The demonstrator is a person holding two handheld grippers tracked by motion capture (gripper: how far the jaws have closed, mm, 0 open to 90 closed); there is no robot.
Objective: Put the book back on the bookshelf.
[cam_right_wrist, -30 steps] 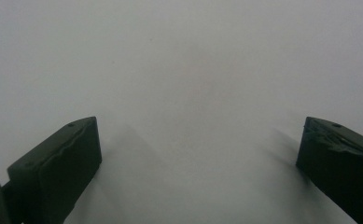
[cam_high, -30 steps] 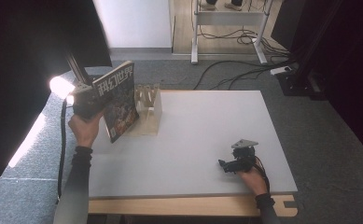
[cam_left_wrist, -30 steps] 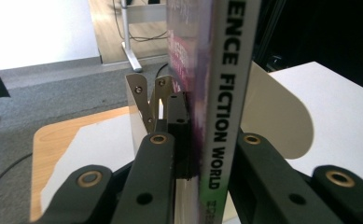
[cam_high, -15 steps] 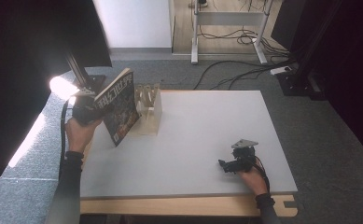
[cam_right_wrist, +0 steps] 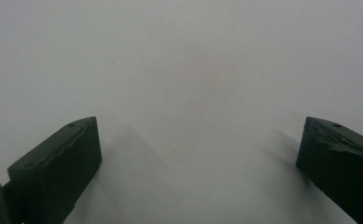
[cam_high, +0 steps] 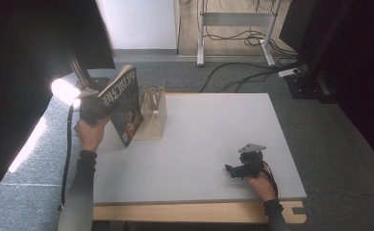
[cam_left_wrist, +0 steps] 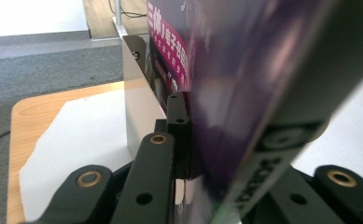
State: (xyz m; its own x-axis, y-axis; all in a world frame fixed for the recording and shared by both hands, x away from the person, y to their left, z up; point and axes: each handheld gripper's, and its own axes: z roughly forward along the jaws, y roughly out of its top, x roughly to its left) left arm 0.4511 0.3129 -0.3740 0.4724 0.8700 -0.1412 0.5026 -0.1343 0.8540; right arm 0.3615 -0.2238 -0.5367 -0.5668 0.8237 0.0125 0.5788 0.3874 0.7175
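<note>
Left gripper (cam_high: pixel 94 108) clamped on magazine (cam_high: pixel 125 107), held tilted just left of the wooden rack (cam_high: pixel 153 113); right gripper (cam_high: pixel 237 170) apart. Risk: tilted magazine catching the rack's edge.

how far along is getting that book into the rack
Done: the left gripper is shut on the purple-covered paperback book, lifted and tilted. In hand: holding it beside the clear plastic slotted rack. Left: slotting it in. The right gripper rests open on the white table.
</note>
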